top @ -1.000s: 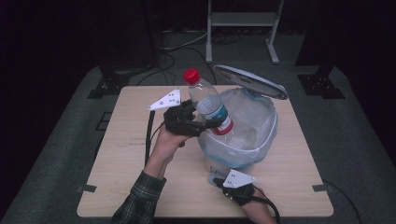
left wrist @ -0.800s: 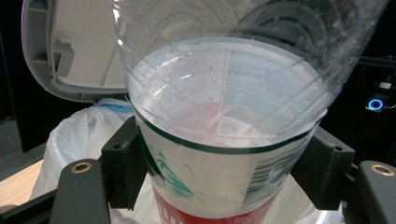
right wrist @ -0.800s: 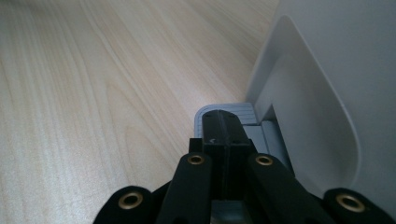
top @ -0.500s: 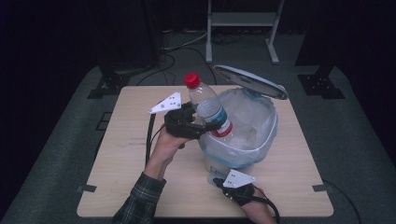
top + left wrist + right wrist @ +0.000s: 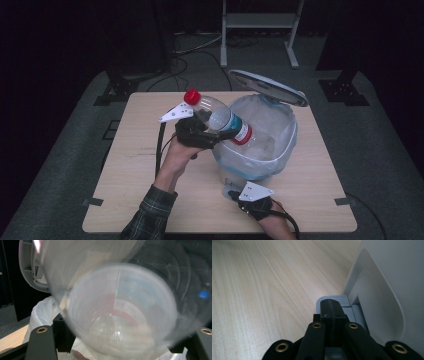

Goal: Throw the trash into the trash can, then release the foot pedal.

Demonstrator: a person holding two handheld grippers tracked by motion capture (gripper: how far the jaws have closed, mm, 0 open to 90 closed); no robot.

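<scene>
A clear plastic bottle with a red cap [image 5: 220,117] is gripped, tilted, by the left gripper [image 5: 200,134] over the bag-lined grey pedal bin [image 5: 260,165], its jaws having just been easing apart. The right gripper [image 5: 332,307] is pressed on the bin's grey pedal [image 5: 322,301], jaws closed together and empty.

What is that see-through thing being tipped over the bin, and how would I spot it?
Start at the pale wooden table and find the white pedal bin lined with a clear bag, its lid raised. Slanting over the bin's left rim, between the jaws of the left gripper, is a clear plastic bottle. Its bright red cap and its blue, white and red label set it apart.
</scene>
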